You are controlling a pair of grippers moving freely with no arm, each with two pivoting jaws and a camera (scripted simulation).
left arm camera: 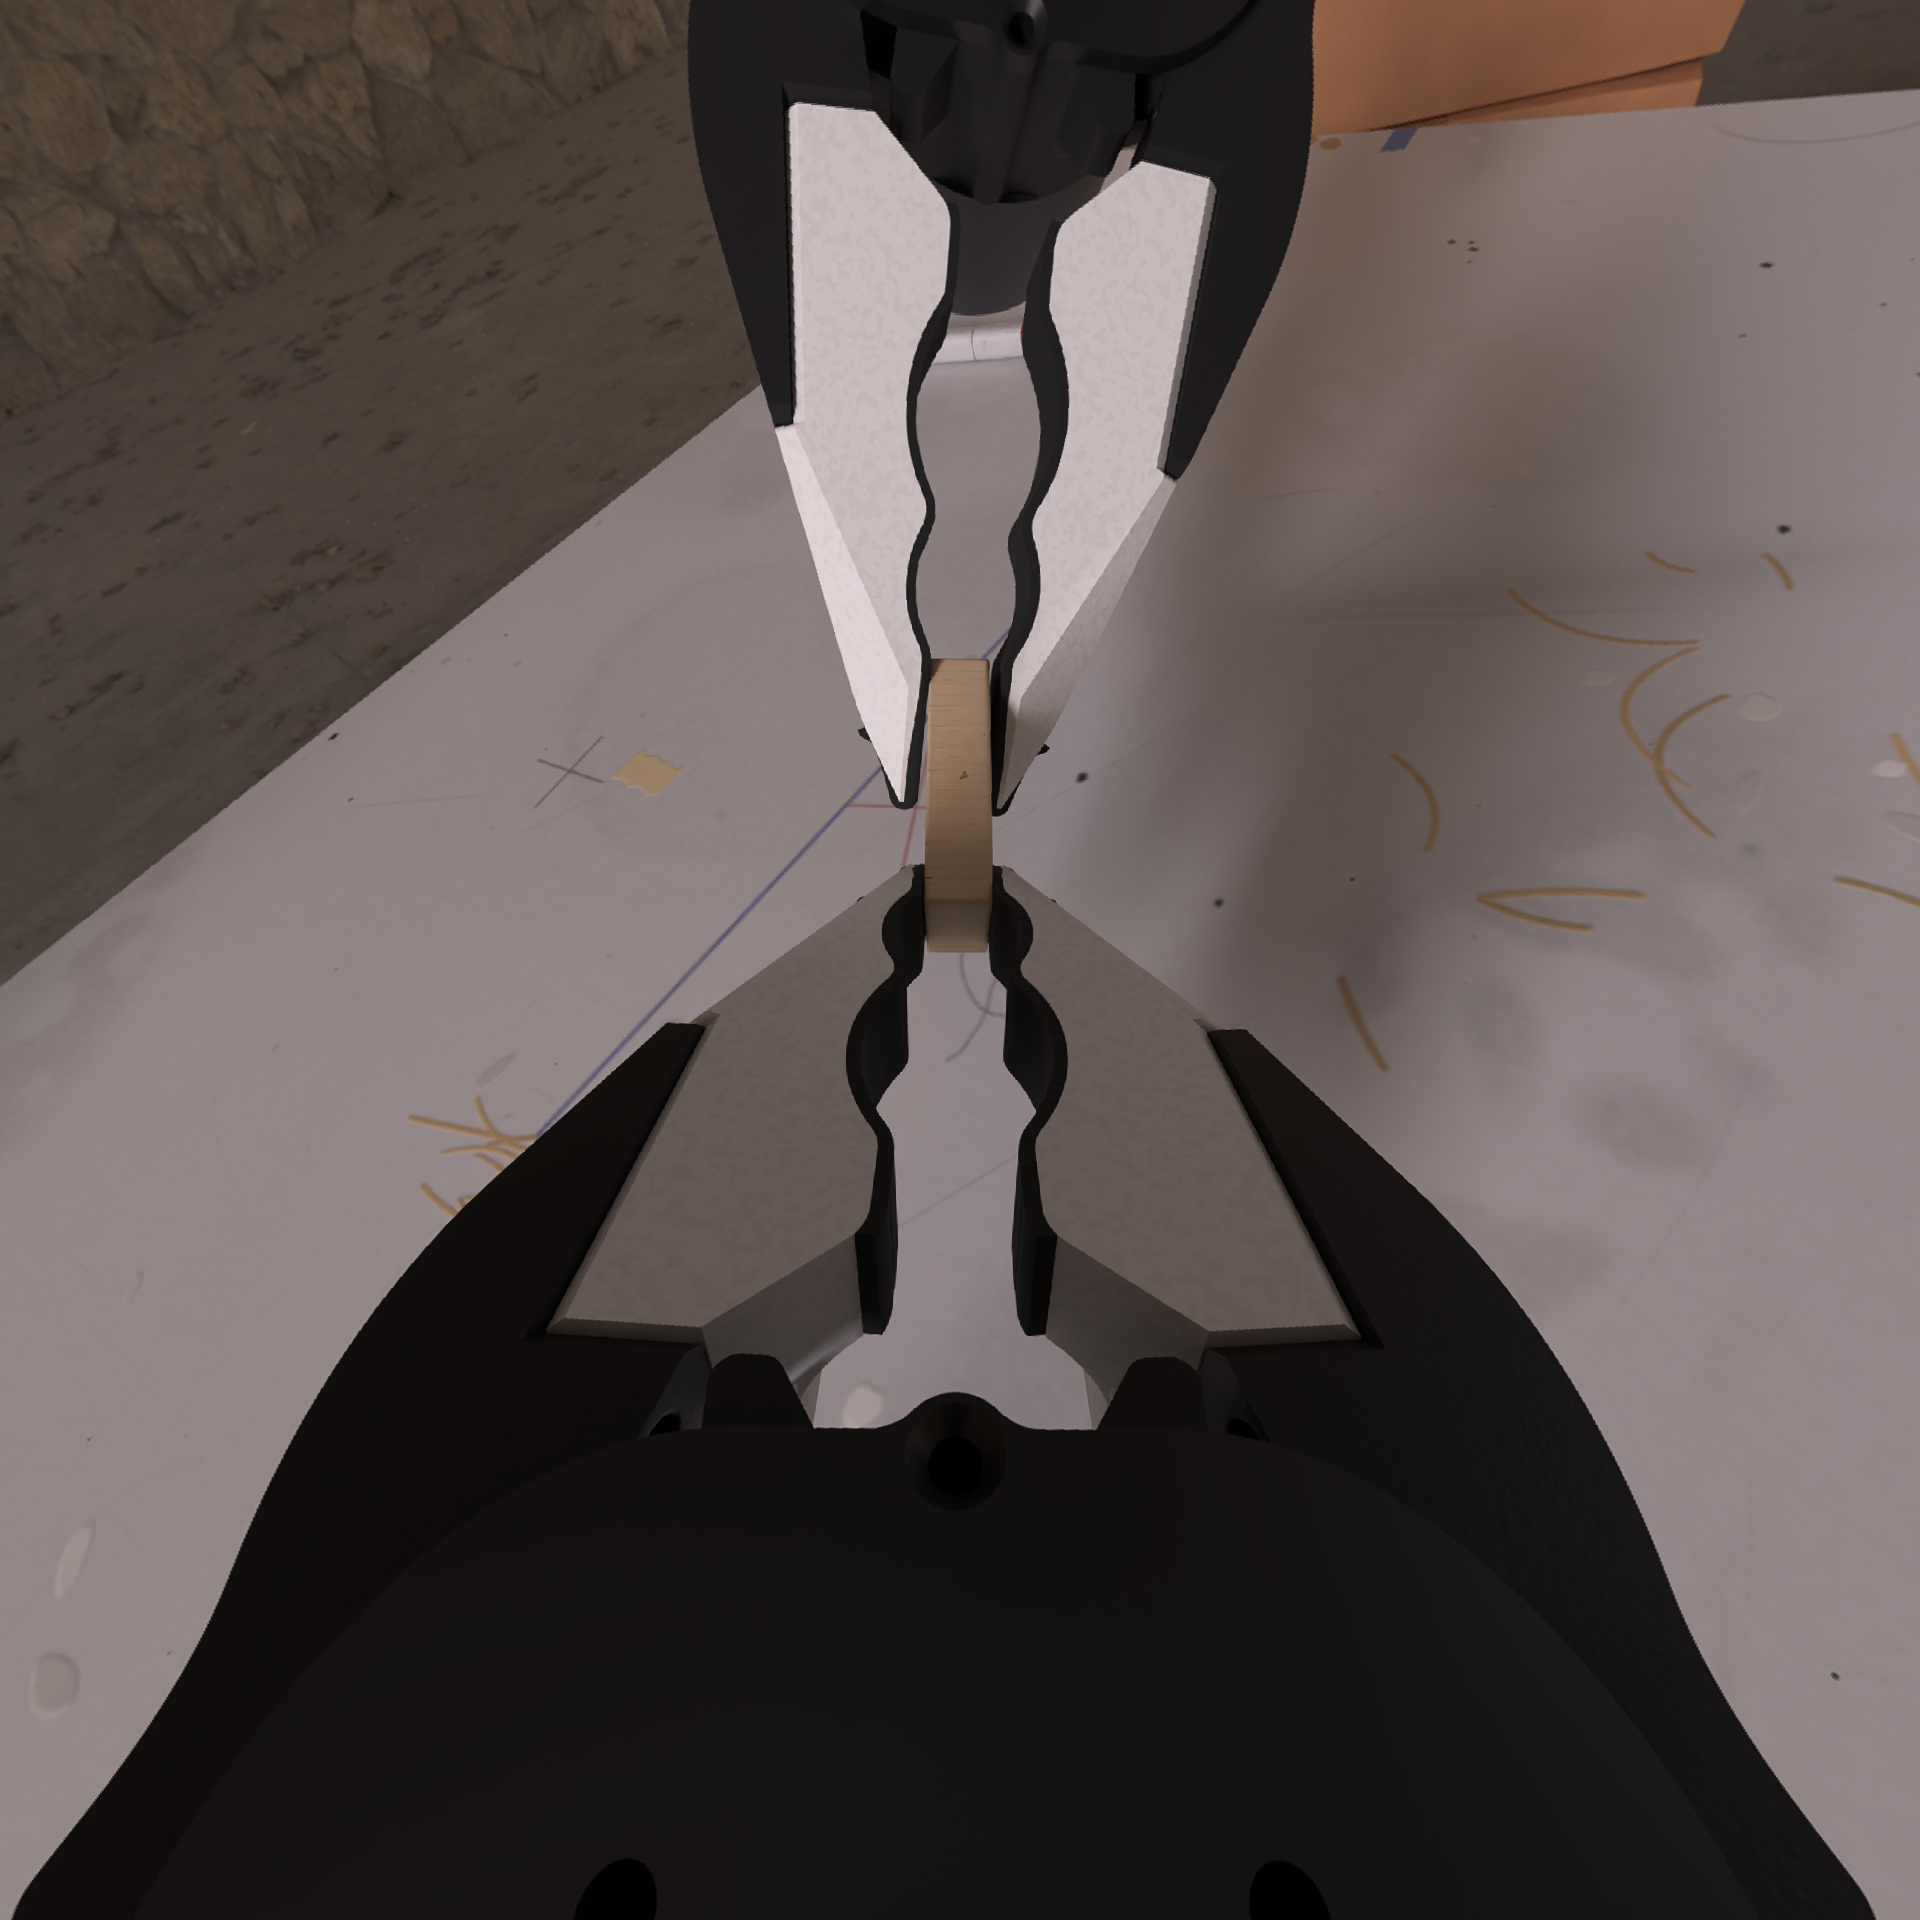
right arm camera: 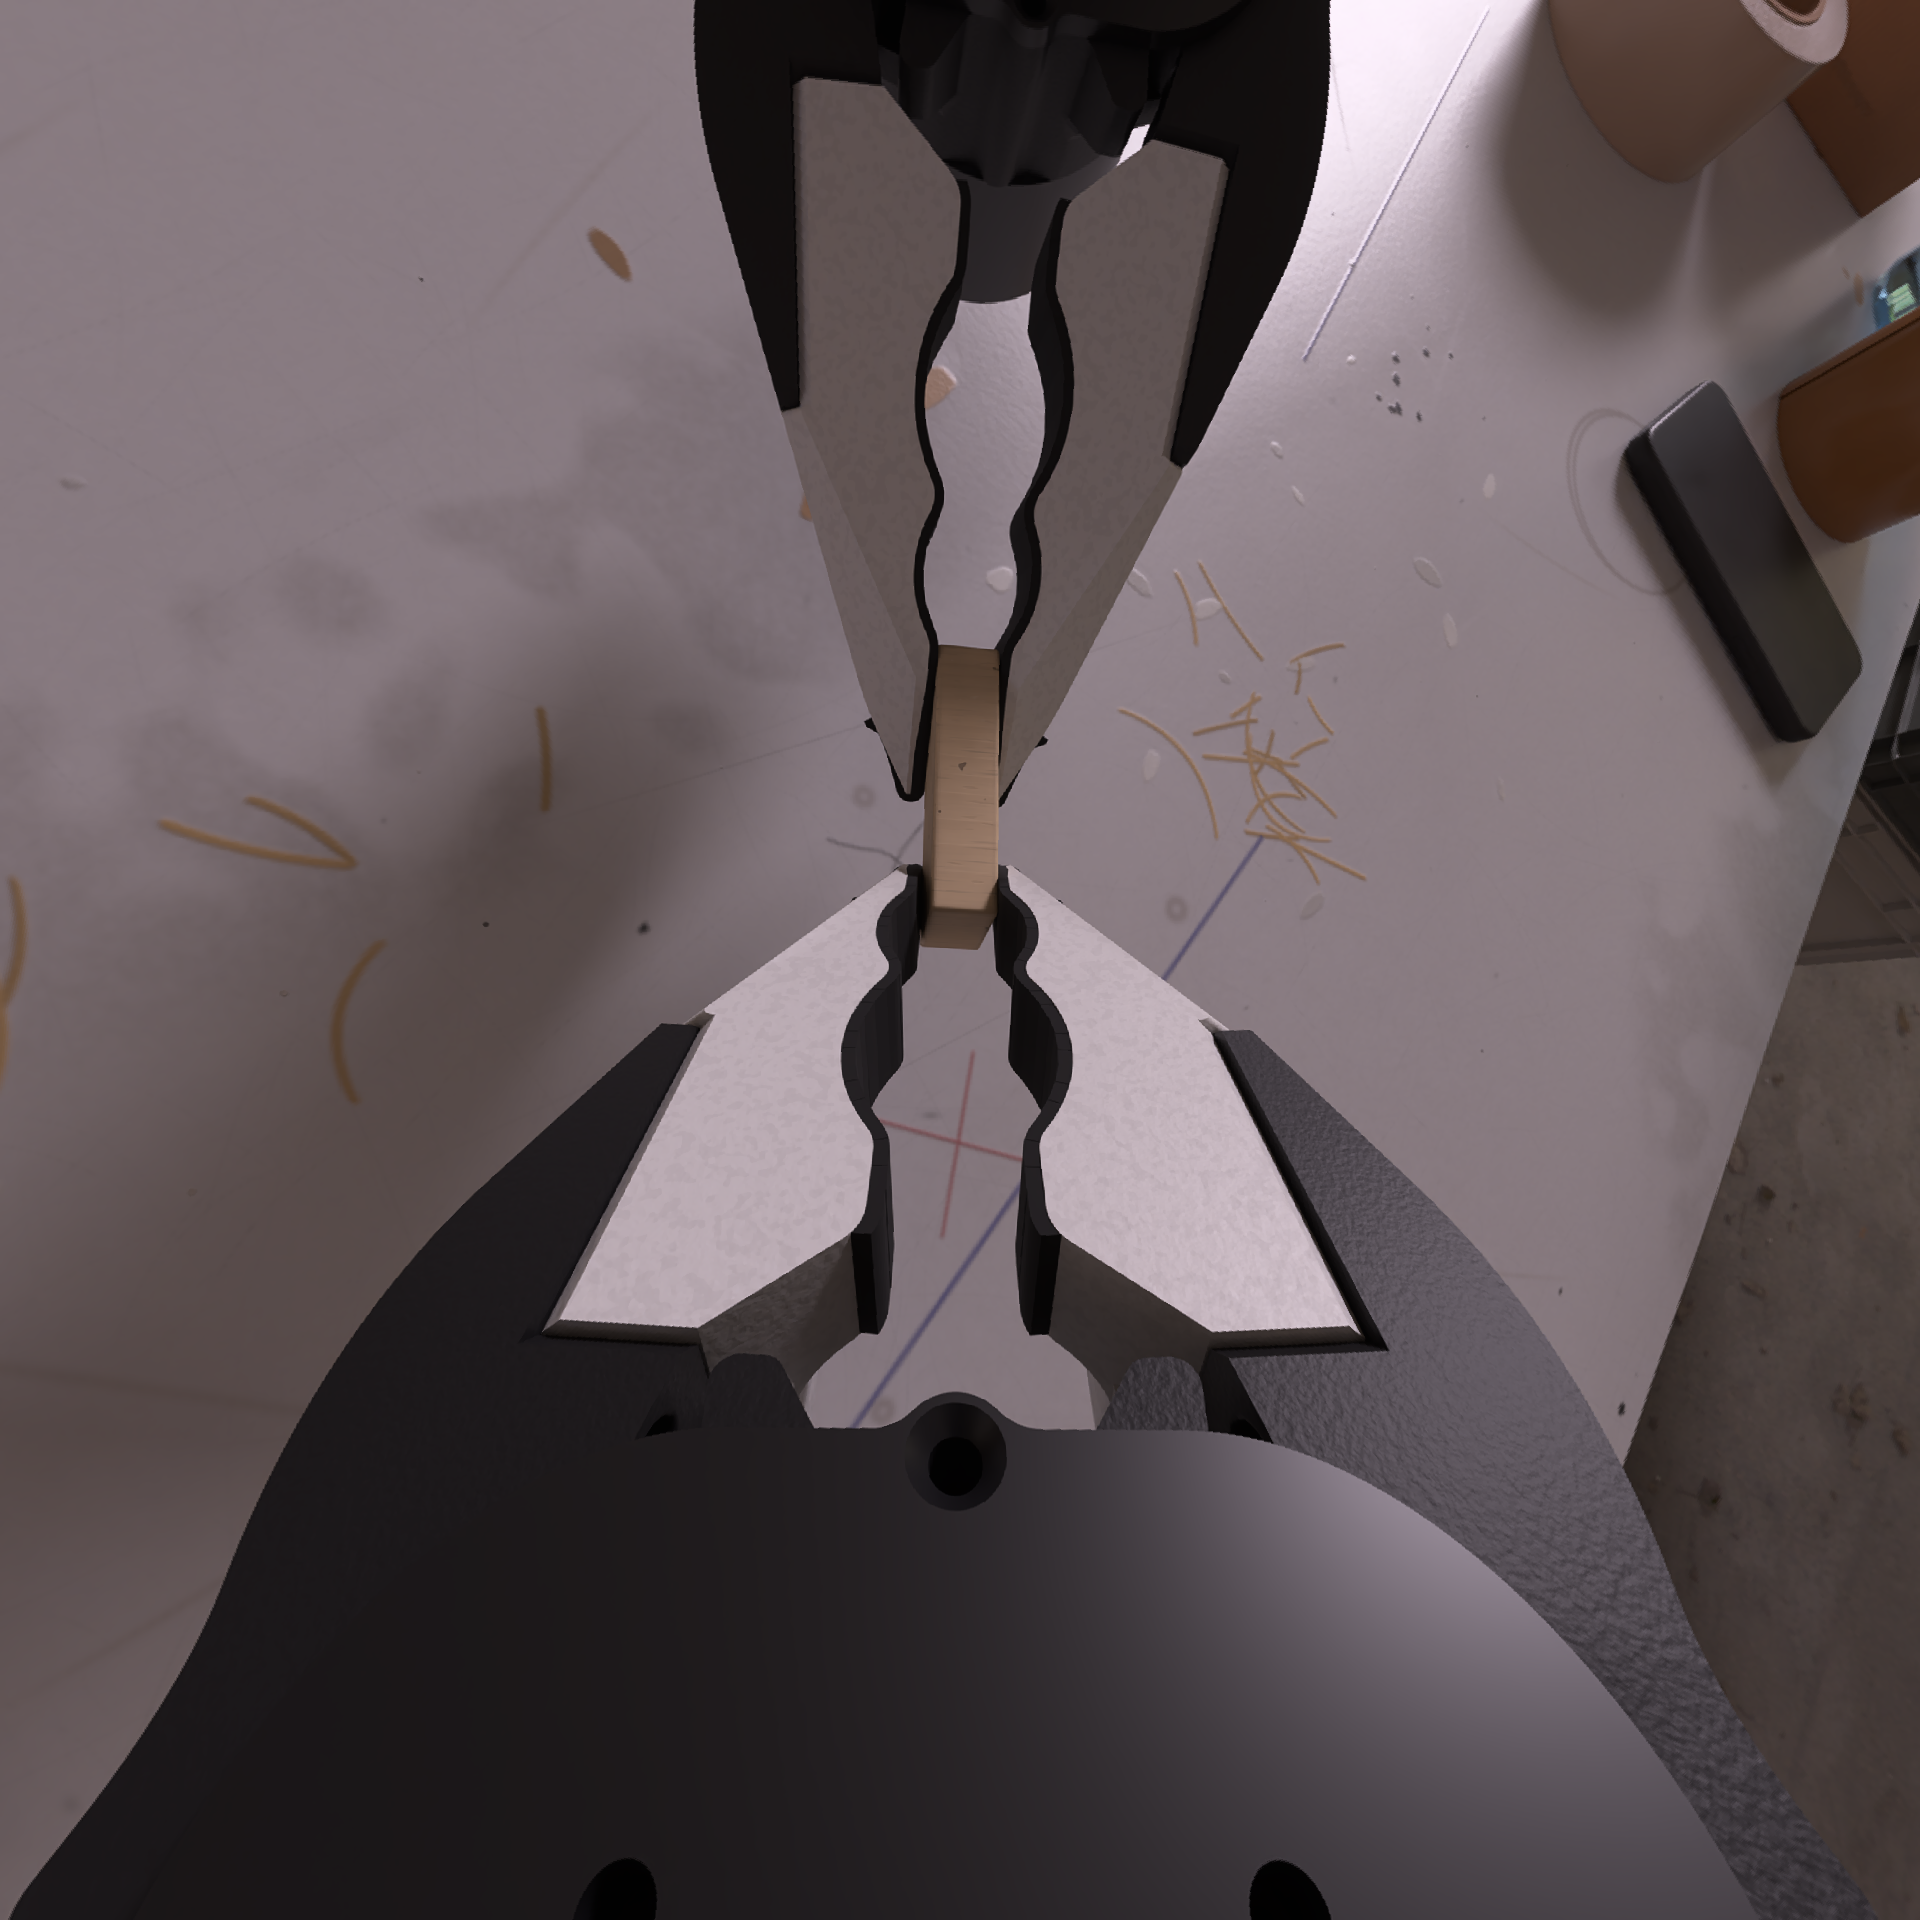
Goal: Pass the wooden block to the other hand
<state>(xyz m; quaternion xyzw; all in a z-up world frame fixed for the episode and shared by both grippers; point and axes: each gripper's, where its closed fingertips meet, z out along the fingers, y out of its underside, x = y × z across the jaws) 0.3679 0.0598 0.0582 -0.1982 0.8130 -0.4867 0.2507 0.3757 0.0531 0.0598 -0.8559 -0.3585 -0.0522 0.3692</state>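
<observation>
A small pale wooden block (left arm camera: 958, 831) is held in the air above the white table (left arm camera: 1455, 987), between the two grippers, which face each other tip to tip. My left gripper (left arm camera: 956, 902) is shut on the block's near end in the left wrist view. My right gripper (left arm camera: 956, 774) comes from the far side and its fingertips press the block's other end. In the right wrist view the block (right arm camera: 961, 821) sits the same way: the right gripper (right arm camera: 958, 902) grips the near end and the left gripper (right arm camera: 961, 774) grips the far end.
The table edge (left arm camera: 416, 717) runs diagonally on the left, with dirt floor beyond. A black flat slab (right arm camera: 1740, 561), a tape roll (right arm camera: 1683, 73) and an orange-brown box (right arm camera: 1860, 447) stand at the table's right side. Thin tan strands (right arm camera: 1268, 769) lie scattered on the table.
</observation>
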